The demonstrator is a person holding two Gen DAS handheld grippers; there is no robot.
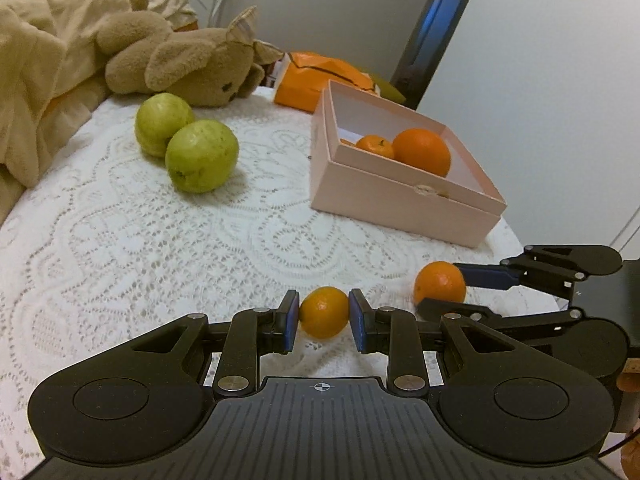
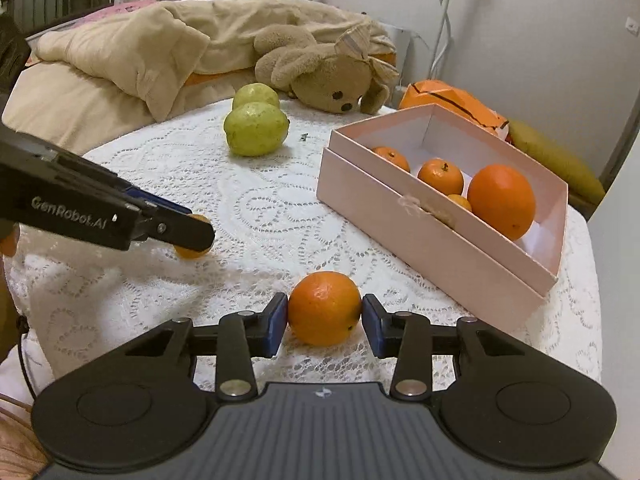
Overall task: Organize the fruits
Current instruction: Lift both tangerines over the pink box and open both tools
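Small mandarin point(image 1: 324, 312) at 6 o'clock, upright on lace cloth, larger orange point(image 2: 324, 308) at 4 o'clock of it, two green guavas point(image 1: 184, 146) touching at 10 o'clock, open pink box point(image 2: 440, 240) at 2 o'clock holding one large orange point(image 2: 501, 200) and smaller mandarins point(image 2: 440, 176).

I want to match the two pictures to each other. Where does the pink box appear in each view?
Left wrist view: the pink box is right of centre, upper middle, beyond the left gripper.
Right wrist view: the pink box is at the right, middle height.
Shared landmark: the teddy bear behind the table.
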